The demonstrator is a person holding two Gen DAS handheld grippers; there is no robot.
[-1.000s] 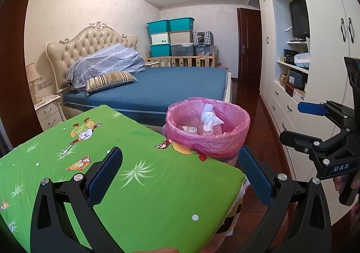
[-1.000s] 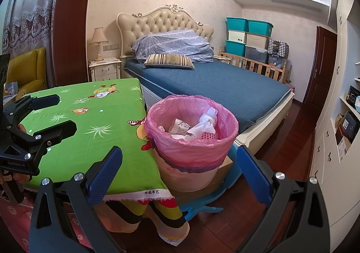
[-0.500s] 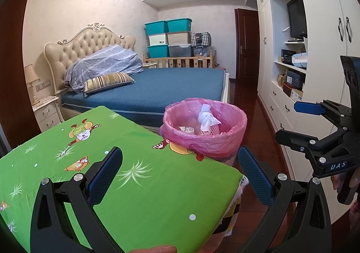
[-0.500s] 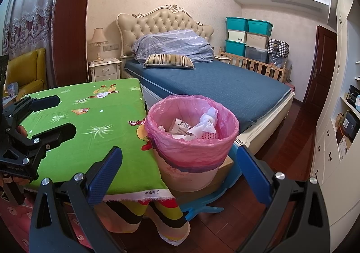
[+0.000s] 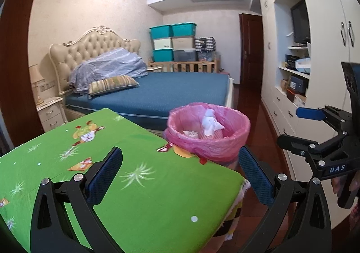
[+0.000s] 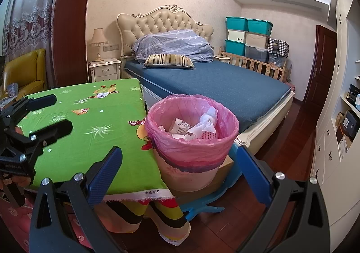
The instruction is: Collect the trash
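Note:
A waste bin with a pink liner (image 6: 191, 140) stands just past the right edge of the green-clothed table (image 6: 90, 126). Inside it lie crumpled white tissue (image 6: 205, 122) and a paper cup. The same bin (image 5: 209, 138) appears in the left wrist view, beyond the table's far corner. My left gripper (image 5: 180, 176) hovers open over the green cloth (image 5: 112, 185) with nothing between its blue pads. My right gripper (image 6: 180, 176) is open too, empty, low in front of the bin. Each gripper shows at the edge of the other's view.
A bed with a blue cover (image 6: 225, 88) stands behind the bin. White cupboards and shelves (image 5: 303, 72) line the right wall. A nightstand with a lamp (image 6: 104, 70) and a yellow armchair (image 6: 24, 72) sit at the left. Dark wood floor (image 6: 292, 140) runs between bed and cupboards.
The left wrist view has tilted up slightly, so the bin and bed sit lower in frame. The right gripper and bin look unmoved. Both grippers stay open.

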